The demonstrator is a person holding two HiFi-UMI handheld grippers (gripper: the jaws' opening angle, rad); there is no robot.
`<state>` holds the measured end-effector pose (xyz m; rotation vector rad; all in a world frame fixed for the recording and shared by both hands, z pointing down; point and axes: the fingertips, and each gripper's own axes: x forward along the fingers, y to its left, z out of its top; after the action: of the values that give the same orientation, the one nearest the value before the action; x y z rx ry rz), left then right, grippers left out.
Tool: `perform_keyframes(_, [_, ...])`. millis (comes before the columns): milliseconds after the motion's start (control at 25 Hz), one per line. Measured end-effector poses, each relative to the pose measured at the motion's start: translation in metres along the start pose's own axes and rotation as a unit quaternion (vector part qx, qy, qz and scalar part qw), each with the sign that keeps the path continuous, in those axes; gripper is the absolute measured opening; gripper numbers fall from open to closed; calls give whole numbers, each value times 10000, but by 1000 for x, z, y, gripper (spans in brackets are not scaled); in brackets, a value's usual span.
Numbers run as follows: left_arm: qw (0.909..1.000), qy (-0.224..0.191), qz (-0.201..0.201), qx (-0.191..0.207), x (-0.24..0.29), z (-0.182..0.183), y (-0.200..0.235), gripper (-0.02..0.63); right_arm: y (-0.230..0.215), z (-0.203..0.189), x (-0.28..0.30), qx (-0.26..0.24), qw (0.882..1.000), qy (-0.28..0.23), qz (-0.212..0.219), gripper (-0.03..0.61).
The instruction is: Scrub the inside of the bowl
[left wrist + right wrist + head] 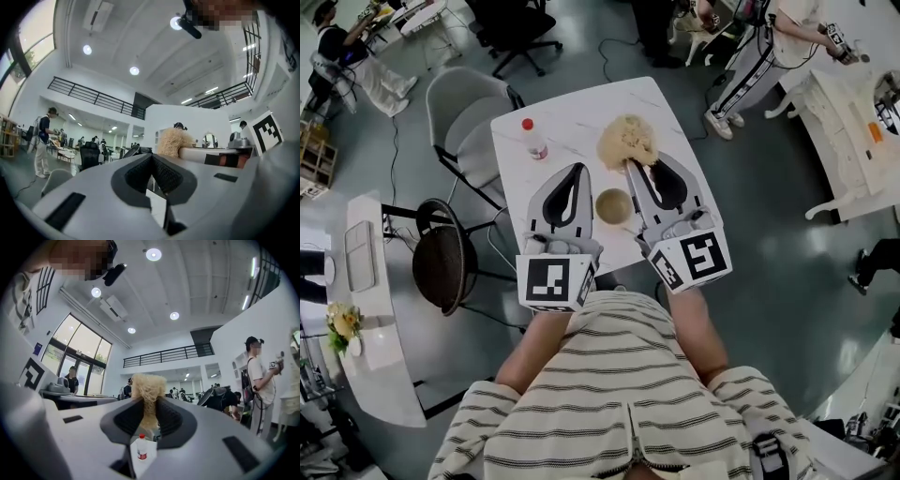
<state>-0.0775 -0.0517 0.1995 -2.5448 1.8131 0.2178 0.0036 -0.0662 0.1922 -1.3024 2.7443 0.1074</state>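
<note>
A small tan bowl [613,206] sits on the white table [581,112], between my two grippers. My right gripper [630,165] is shut on a shaggy straw-coloured scrubber [626,141], held just beyond the bowl. In the right gripper view, the scrubber [147,383] sticks up from between the pads of the right gripper [149,401]. My left gripper [579,169] hovers left of the bowl. In its own view the left gripper [151,157] has its jaws together with nothing between them, and the scrubber [173,140] shows to its right.
A clear bottle with a red cap [532,139] stands on the table's far left part and appears low in the right gripper view as well [140,453]. A grey chair [464,112] and a dark round seat [442,262] stand left of the table. People stand further off.
</note>
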Motion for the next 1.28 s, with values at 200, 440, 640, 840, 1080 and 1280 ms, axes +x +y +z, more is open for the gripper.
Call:
perform_keyframes(200, [9991, -349, 21, 250, -6, 26, -2, 5, 10, 17, 2, -156, 9998, -158, 3, 86])
perform_keyframes(440, [9983, -427, 15, 405, -9, 37, -6, 5, 12, 31, 2, -253, 9994, -245, -3, 86])
perform_keyframes(640, [9988, -322, 77, 368, -6, 28, -2, 5, 11, 23, 7, -244, 9996, -143, 4, 86])
perform_keyframes(840, [9989, -280, 90, 360, -1, 24, -4, 5, 5, 19, 9, -233, 9997, -51, 1, 86])
perform_keyframes(1080, [9990, -168, 95, 396, 2, 17, -2, 5, 0, 13, 12, -186, 9998, -89, -7, 86])
perform_keyframes(1280, [9990, -196, 66, 405, 8, 19, -10, 5, -11, 14, 7, -147, 9998, -114, -46, 84])
